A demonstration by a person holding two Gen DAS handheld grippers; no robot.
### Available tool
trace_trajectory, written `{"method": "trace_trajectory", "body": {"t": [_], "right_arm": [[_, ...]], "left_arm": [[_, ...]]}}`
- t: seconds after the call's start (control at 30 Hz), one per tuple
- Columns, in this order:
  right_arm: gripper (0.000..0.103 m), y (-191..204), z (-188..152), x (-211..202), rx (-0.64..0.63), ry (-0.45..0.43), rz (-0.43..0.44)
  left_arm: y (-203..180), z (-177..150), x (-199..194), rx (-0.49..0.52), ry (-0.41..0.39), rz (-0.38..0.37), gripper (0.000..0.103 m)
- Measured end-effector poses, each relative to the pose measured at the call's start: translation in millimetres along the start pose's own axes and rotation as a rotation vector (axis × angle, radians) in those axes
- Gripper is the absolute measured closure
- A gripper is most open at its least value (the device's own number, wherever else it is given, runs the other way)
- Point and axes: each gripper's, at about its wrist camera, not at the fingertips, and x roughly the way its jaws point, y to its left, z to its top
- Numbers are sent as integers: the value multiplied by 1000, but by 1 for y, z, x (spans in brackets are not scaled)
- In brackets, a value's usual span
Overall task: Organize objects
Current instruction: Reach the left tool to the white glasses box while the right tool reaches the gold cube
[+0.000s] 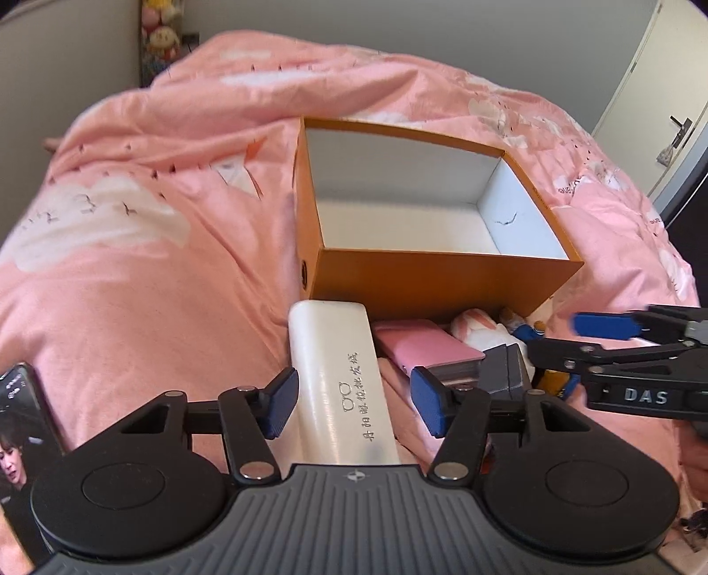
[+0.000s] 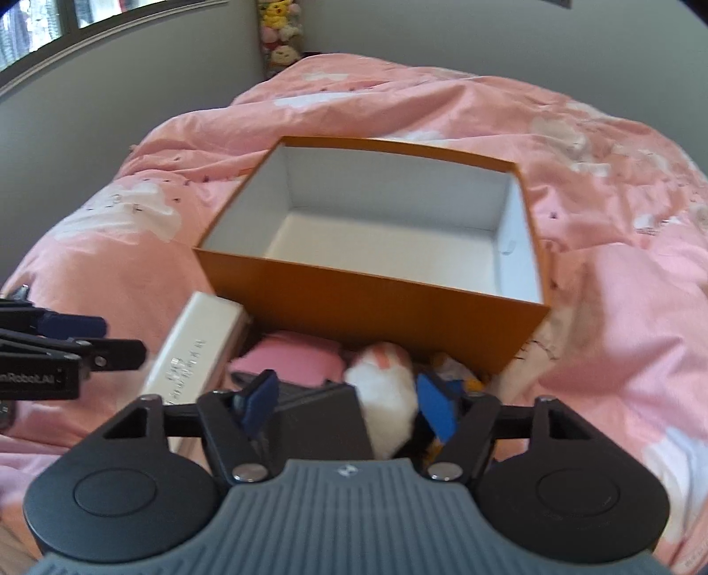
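An open orange box [image 1: 442, 278] with a white inside sits on the pink bed; it also shows in the right wrist view [image 2: 371, 305]. In front of it lie a white glasses case [image 1: 340, 380], a pink case [image 1: 425, 349], a dark grey box [image 1: 504, 367] and a white plush toy [image 1: 482, 329]. My left gripper [image 1: 354, 402] is open, its pads on either side of the white case [image 2: 194, 349]. My right gripper [image 2: 349, 407] is open over the dark grey box [image 2: 318, 415] and the plush toy [image 2: 389, 398]. The pink case [image 2: 287, 362] lies behind.
A pink duvet [image 1: 155, 221] covers the bed. A phone [image 1: 22, 442] lies at the left edge. Plush toys [image 2: 278, 31] stack in the far corner. A door [image 1: 672, 110] stands at the right. A blue and yellow item [image 1: 531, 331] lies by the plush toy.
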Motion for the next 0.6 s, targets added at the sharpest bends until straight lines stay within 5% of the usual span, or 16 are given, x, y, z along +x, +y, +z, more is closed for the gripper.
{"method": "trace_trajectory", "body": {"t": [0.13, 0.6], "right_arm": [[50, 12, 15, 17, -15, 36, 90], [50, 19, 27, 66, -29, 104, 126]], "left_arm": [[-6, 3, 14, 25, 49, 23, 34], [-17, 5, 68, 40, 172, 130, 25]]}}
